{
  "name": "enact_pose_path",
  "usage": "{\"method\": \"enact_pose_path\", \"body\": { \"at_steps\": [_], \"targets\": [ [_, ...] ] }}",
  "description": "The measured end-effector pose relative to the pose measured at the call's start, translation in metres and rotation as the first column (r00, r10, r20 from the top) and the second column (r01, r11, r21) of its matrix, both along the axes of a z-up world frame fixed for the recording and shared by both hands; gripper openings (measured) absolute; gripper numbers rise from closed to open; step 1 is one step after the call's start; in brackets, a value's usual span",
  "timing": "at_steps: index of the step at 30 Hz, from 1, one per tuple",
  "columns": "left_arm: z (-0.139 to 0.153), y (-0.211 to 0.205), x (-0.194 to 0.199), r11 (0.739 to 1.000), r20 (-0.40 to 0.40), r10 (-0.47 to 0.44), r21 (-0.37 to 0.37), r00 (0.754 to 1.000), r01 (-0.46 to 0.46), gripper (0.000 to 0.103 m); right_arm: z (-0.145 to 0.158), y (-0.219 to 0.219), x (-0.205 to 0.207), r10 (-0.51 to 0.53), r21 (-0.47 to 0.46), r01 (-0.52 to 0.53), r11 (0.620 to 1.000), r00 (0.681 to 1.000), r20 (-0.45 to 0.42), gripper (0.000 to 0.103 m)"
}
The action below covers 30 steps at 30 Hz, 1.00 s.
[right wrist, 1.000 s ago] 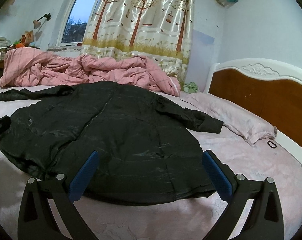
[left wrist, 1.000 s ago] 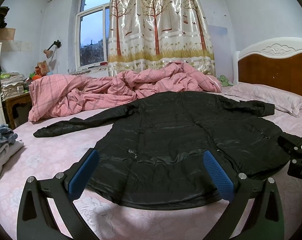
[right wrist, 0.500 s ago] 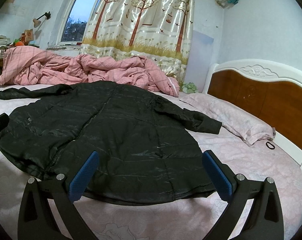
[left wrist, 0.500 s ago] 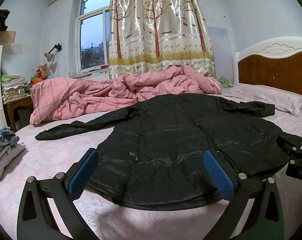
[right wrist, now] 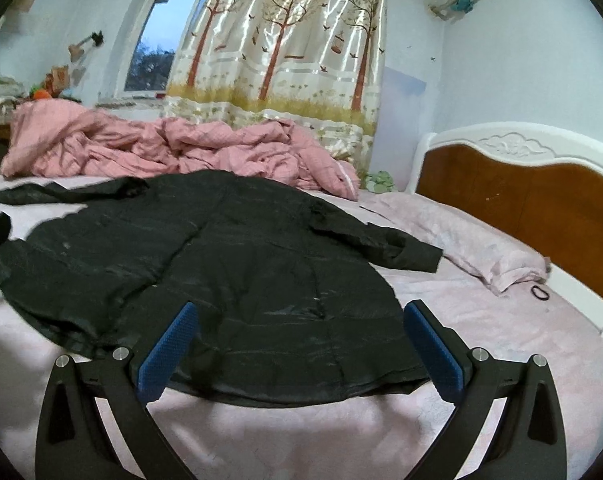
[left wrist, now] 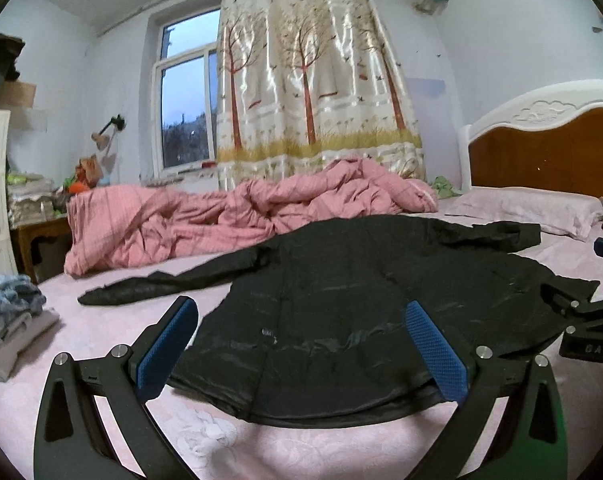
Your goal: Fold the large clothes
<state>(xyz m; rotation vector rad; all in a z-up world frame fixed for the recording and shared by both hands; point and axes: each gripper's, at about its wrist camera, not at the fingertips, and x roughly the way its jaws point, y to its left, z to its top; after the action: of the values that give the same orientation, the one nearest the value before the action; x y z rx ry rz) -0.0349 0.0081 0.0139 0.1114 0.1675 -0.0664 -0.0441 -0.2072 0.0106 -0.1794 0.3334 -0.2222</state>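
Lying flat on the pink bed [left wrist: 81, 344], the black jacket [left wrist: 361, 300] looks light, puffy and slick (likely to slip). Left gripper [left wrist: 301, 344] and right gripper [right wrist: 297, 344] hover spread and empty; pinch the hem at 6 o'clock.

A wide bed covered in a pale pink floral-patterned sheet [left wrist: 229, 440] carries everything here. A large shiny black padded jacket [left wrist: 365, 300] lies spread flat across its middle, both sleeves stretched outward and its hem toward the near edge. Behind the jacket, along the far side, sits a crumpled pink checked quilt [left wrist: 221, 220]. A long pale pink pillow [right wrist: 473, 240] lies against the headboard end, with a small black hair tie [right wrist: 539, 292] on the sheet beside it. A stack of folded clothes [left wrist: 9, 328] rests at the bed's left edge.
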Motion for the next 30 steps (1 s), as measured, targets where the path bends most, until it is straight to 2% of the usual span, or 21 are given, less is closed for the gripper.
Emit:
{"method": "enact_pose_path", "body": {
  "at_steps": [4,5,7,10,12,17,21,24,27,30],
  "targets": [
    [0.013,0.000,-0.009,0.999,-0.008,-0.048,0.006,0.999,0.048,0.103,0.009,-0.001,-0.015,0.023,0.005,-0.023,1.000,1.000,0.008,0.103],
    [0.016,0.000,-0.008,0.997,-0.031,-0.075,0.011,0.997,0.075,0.103,0.011,-0.001,-0.017,0.038,0.004,-0.038,0.999,0.999,0.000,0.103],
    [0.020,-0.005,0.001,0.993,-0.128,-0.107,0.044,0.986,0.114,0.103,0.012,0.002,-0.018,0.089,-0.006,-0.090,0.996,0.995,-0.052,0.103],
    [0.015,-0.011,0.019,0.982,-0.293,-0.136,0.088,0.946,0.168,0.103,0.008,0.008,-0.014,0.154,-0.040,-0.162,0.986,0.976,-0.154,0.103],
    [0.004,-0.016,0.027,0.974,-0.371,-0.143,0.110,0.918,0.196,0.103,0.000,0.015,-0.008,0.168,-0.070,-0.188,0.980,0.959,-0.226,0.103],
    [-0.029,-0.031,0.038,0.956,-0.479,-0.082,0.209,0.874,0.205,0.103,-0.025,0.019,0.010,0.121,-0.099,-0.165,0.981,0.928,-0.354,0.103],
    [-0.050,-0.038,0.040,0.941,-0.532,-0.063,0.250,0.845,0.227,0.103,-0.035,0.011,0.021,0.074,-0.105,-0.125,0.987,0.915,-0.397,0.103],
    [-0.056,-0.038,0.049,0.949,-0.556,-0.052,0.231,0.830,0.214,0.103,-0.042,0.003,0.035,0.035,-0.086,-0.081,0.993,0.896,-0.442,0.103],
    [-0.058,-0.032,0.064,0.966,-0.588,-0.030,0.190,0.808,0.173,0.103,-0.041,-0.006,0.045,0.020,-0.049,-0.047,0.998,0.891,-0.454,0.103],
    [-0.060,-0.018,0.078,0.983,-0.598,0.001,0.149,0.801,0.110,0.103,-0.041,-0.022,0.058,-0.047,-0.041,0.032,0.999,0.891,-0.452,0.103]
  ]
}}
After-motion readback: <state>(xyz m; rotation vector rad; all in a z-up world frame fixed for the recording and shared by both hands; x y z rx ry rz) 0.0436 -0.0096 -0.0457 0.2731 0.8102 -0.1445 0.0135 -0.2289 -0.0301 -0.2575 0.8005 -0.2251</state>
